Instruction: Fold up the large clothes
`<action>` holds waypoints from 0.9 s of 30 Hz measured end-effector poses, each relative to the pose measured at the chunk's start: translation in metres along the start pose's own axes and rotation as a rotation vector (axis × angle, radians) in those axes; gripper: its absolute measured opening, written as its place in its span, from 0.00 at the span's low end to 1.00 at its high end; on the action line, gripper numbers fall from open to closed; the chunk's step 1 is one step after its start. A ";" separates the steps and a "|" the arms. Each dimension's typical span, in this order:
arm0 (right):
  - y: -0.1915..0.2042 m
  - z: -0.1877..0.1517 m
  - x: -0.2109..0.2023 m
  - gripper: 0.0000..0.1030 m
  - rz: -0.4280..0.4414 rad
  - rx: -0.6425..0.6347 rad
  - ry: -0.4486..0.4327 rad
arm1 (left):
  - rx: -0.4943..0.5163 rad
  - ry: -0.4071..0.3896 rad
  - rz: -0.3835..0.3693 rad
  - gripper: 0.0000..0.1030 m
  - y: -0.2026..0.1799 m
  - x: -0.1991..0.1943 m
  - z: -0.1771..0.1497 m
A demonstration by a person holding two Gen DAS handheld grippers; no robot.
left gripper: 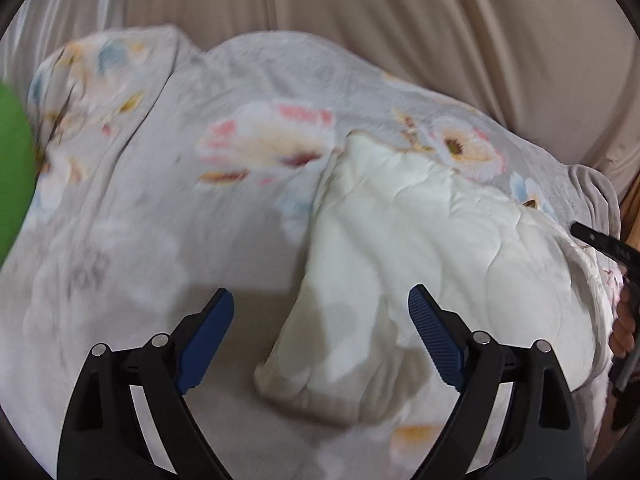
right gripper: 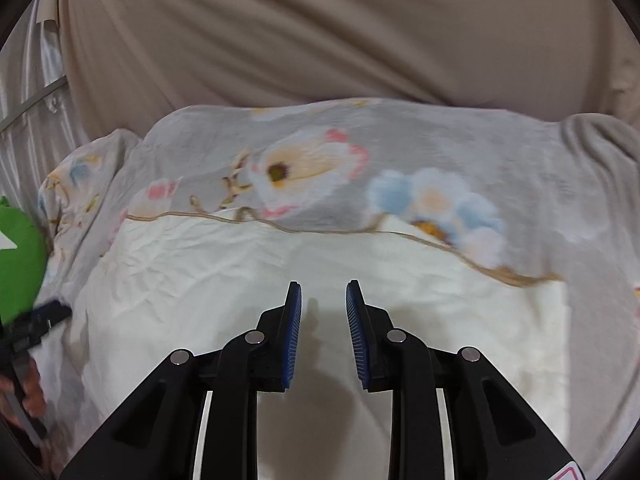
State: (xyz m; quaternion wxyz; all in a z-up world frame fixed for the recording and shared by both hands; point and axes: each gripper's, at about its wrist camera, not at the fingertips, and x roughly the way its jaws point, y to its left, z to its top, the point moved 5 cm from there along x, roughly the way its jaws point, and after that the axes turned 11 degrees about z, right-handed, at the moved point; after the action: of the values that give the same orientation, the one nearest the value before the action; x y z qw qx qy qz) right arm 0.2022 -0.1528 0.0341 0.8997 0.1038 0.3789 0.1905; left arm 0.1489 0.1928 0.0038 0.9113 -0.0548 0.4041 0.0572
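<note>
A large quilt lies on a bed: its grey flowered side spreads across the back, and its cream lining is folded over on top. In the left wrist view my left gripper hovers wide open above a folded cream corner, with nothing between its blue pads. The right wrist view shows my right gripper over the cream lining, jaws a narrow gap apart and empty. The other gripper shows at each view's edge.
A beige curtain hangs behind the bed. A green object sits at the left edge. A pillow in flowered fabric lies at the back left. A hand grips the other tool's handle.
</note>
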 end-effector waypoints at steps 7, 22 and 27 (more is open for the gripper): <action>0.005 -0.017 0.072 0.20 -0.019 -0.005 0.128 | -0.184 0.168 -0.169 0.88 0.017 0.025 -0.043; 0.002 -0.017 0.054 0.20 0.018 0.017 0.053 | -0.191 0.014 -0.282 0.28 -0.025 -0.011 0.007; 0.024 -0.033 -0.009 0.09 0.103 -0.011 0.030 | -0.095 -0.094 -0.354 0.24 -0.050 -0.065 0.022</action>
State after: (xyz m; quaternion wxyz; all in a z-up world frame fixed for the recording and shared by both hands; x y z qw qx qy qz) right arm 0.1663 -0.1335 0.0254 0.8834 0.1155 0.3854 0.2402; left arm 0.1288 0.1424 0.0691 0.9214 -0.1654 0.3419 -0.0824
